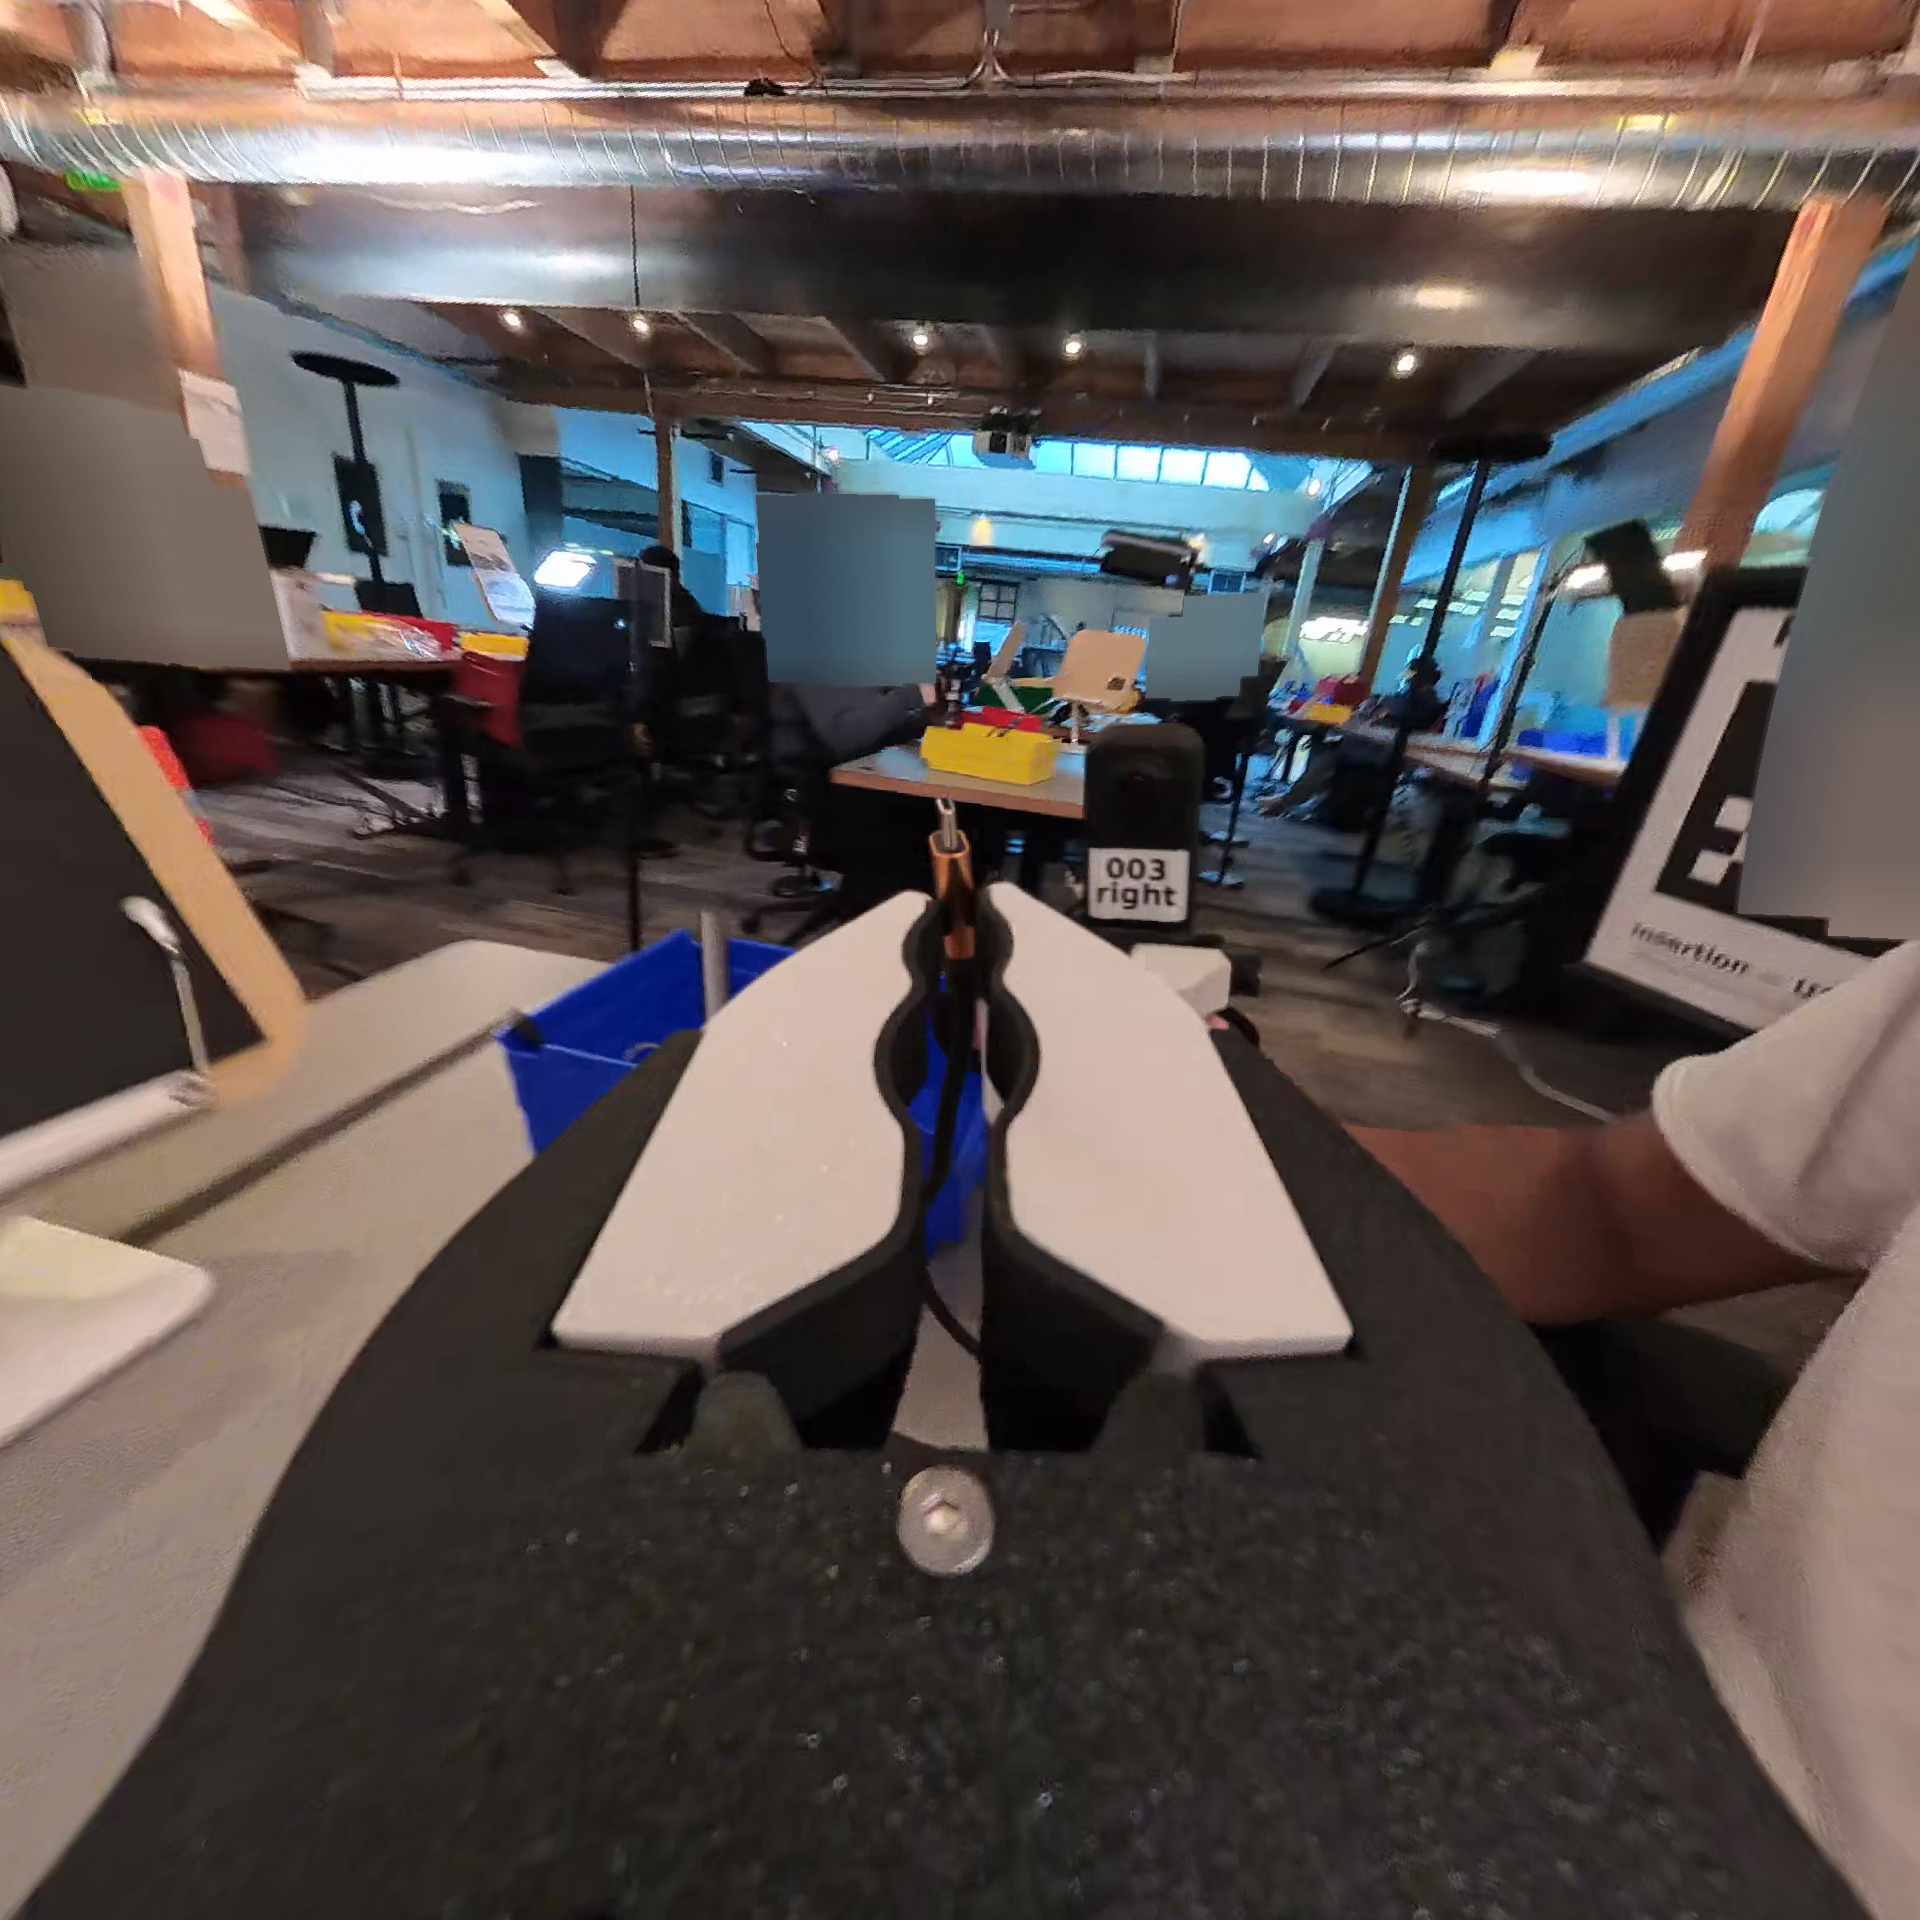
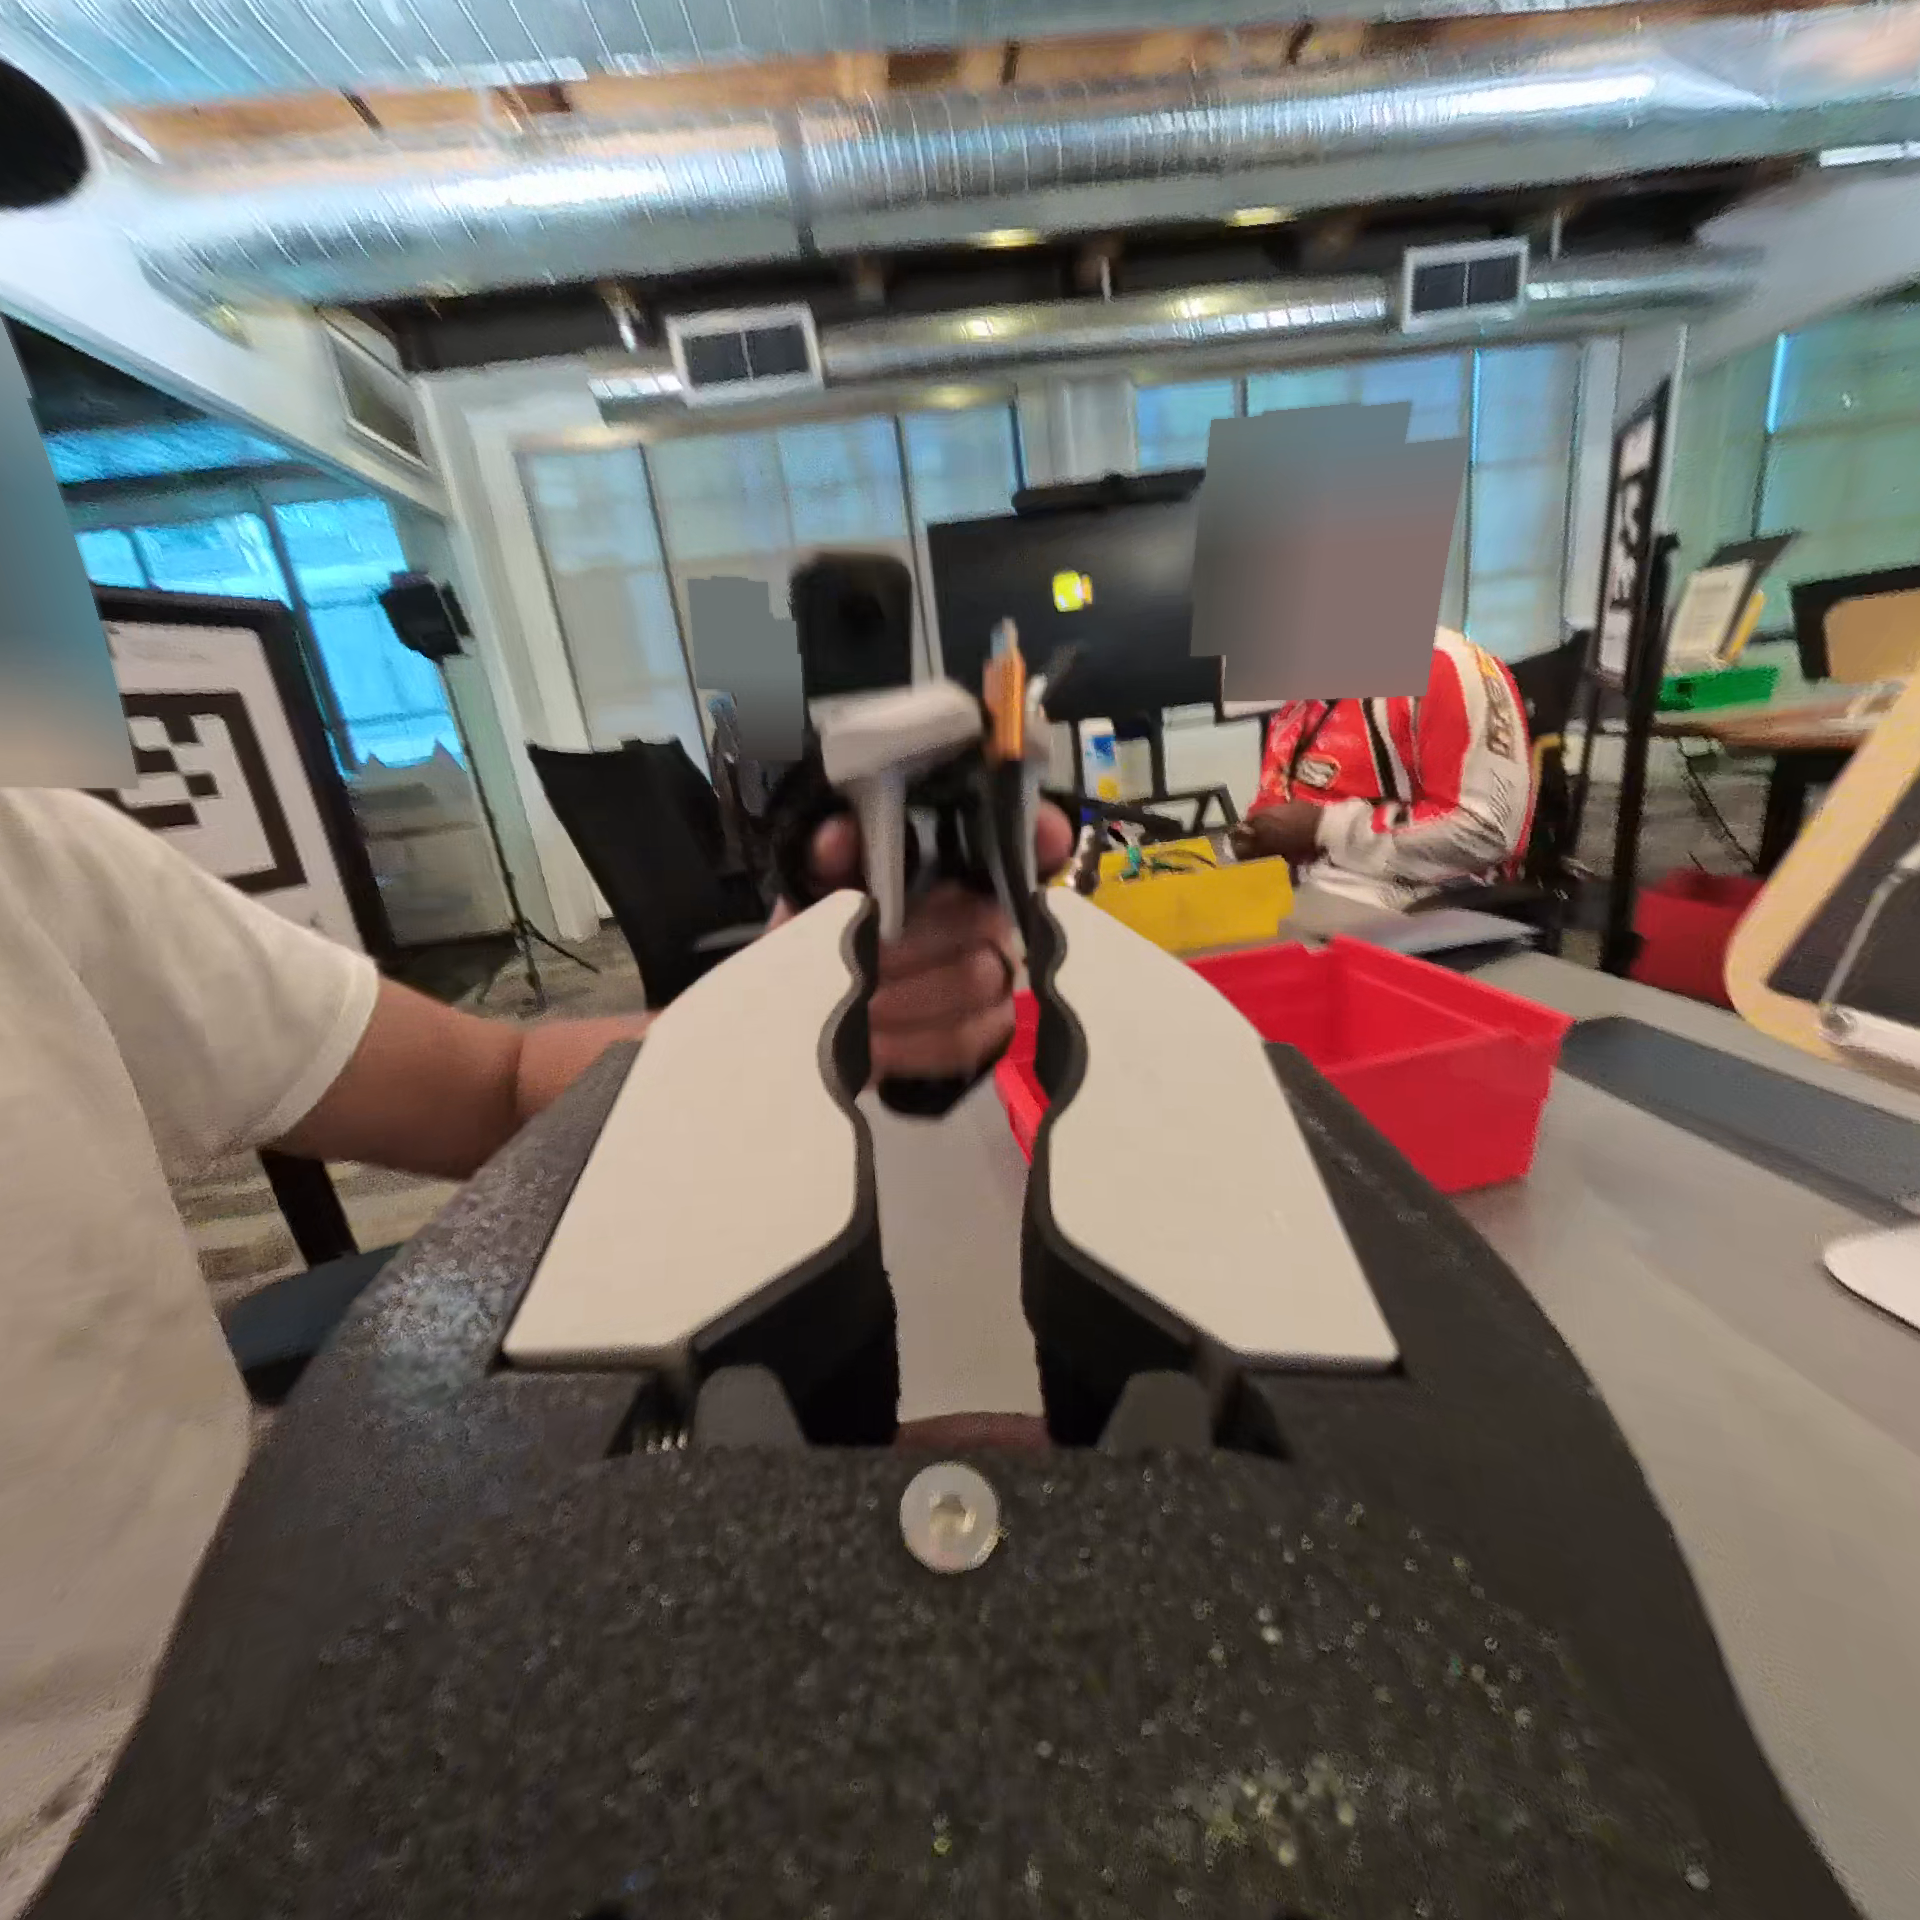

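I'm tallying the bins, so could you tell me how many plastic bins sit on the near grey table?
2: a blue bin just beyond the left gripper, and a red bin right of the right gripper. Others may be hidden.

Timber-beamed workshop (image 1: 1039, 405), silver ducting (image 2: 935, 177)

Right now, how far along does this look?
Done: the left gripper is shut on an orange plug, held up above the blue bin. In hand: that plug sits just ahead of the right gripper, which is open and holds nothing. Left: the plug's metal tip is mated with nothing in view.
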{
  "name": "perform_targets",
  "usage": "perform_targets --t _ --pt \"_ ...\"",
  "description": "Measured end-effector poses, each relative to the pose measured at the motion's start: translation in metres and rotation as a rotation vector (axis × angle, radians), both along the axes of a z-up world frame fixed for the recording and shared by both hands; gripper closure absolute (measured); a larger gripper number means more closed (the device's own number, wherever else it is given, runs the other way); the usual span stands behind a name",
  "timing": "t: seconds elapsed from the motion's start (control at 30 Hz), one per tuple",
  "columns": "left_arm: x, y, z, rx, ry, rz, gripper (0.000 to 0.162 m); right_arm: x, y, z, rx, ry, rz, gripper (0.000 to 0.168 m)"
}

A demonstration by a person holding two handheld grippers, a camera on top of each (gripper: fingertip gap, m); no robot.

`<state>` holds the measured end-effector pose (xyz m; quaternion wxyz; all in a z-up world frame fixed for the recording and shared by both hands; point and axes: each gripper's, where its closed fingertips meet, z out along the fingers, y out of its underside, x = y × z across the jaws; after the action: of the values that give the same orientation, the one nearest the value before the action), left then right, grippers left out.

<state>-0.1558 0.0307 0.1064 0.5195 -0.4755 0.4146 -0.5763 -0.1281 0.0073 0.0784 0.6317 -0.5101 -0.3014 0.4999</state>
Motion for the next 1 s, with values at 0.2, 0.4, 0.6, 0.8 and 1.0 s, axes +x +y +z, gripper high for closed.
perform_targets --t 0.2,0.4,0.6,0.8,1.0 --pt "0.016 -0.009 -0.03 -0.117 -0.036 -0.036 0.157 -0.009 0.013 -0.043 -0.056 -0.093 -0.05 0.144" --pt "0.012 0.016 -0.058 -0.15 0.055 0.12 0.155 0.025 0.044 -0.059 0.003 -0.322 -0.38 0.165" --pt "-0.029 0.009 -0.103 -0.206 0.185 0.212 0.154 0.085 0.056 -0.022 0.453 -0.711 -1.015 0.165" --pt "-0.074 -0.01 -0.155 -0.191 0.324 0.375 0.157 0.008 0.046 -0.164 0.592 -1.255 -0.759 0.165" --pt "-0.094 -0.035 -0.192 -0.286 0.379 0.384 0.157 -0.013 0.029 -0.259 0.114 -1.346 -0.388 0.164"
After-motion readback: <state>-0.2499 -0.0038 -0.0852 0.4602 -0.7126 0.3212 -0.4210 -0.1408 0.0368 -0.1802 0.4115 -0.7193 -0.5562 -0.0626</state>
